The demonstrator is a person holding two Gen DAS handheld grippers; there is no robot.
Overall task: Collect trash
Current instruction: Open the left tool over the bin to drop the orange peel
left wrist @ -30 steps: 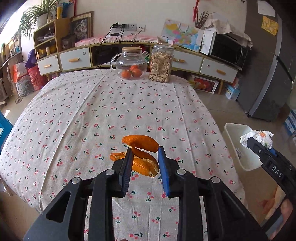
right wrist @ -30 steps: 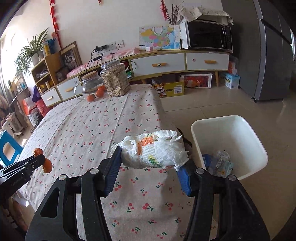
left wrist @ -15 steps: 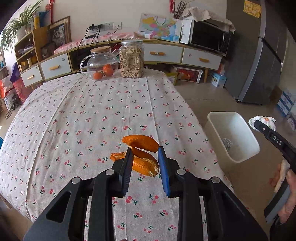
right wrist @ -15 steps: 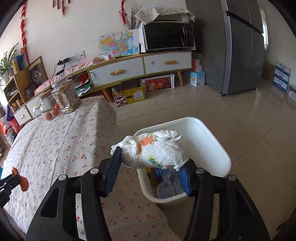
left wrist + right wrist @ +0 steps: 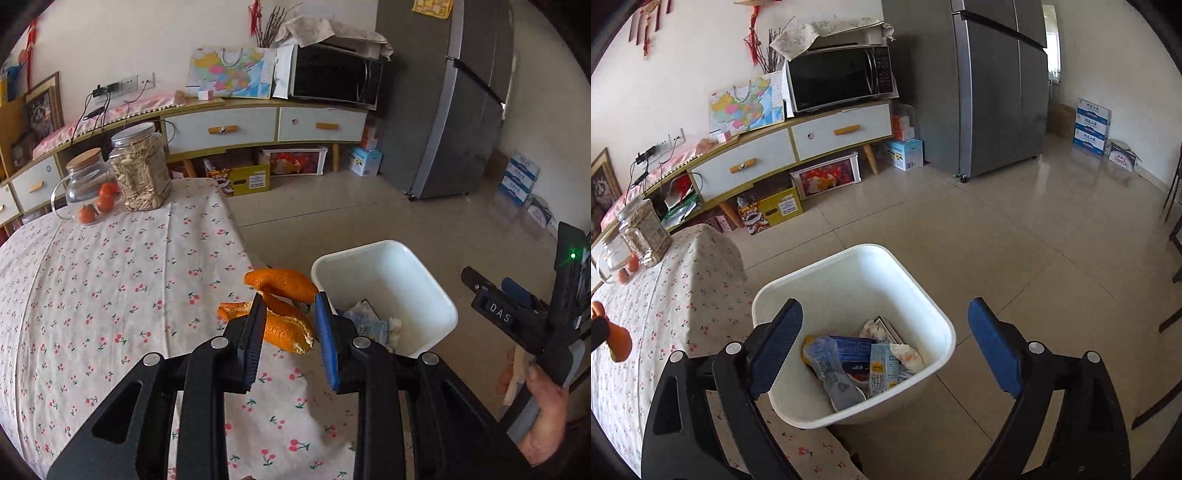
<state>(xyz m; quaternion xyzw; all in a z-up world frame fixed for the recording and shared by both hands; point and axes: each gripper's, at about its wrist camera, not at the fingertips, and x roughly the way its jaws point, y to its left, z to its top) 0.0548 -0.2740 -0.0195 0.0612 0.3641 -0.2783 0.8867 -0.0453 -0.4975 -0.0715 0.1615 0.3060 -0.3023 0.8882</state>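
My left gripper (image 5: 290, 325) is shut on orange peel (image 5: 284, 325) and holds it above the table's right edge, beside the white trash bin (image 5: 424, 266). My right gripper (image 5: 884, 343) is open and empty, right above the bin (image 5: 923, 299). The bin holds several wrappers, cartons and a crumpled white wad (image 5: 907, 356). The orange peel shows at the left edge of the right wrist view (image 5: 618, 341). The right gripper's body (image 5: 517, 314) shows at the right of the left wrist view.
The table (image 5: 92, 277) has a cherry-print cloth, with a glass jug of oranges (image 5: 90, 192) and a jar of seeds (image 5: 140, 173) at its far end. A sideboard (image 5: 798, 147) with a microwave, boxes under it and a grey fridge (image 5: 990, 81) stand beyond the tiled floor.
My right gripper has opened and dropped the crumpled white wad into the bin. My left gripper has carried the orange peel rightward to the table's edge, near the bin.
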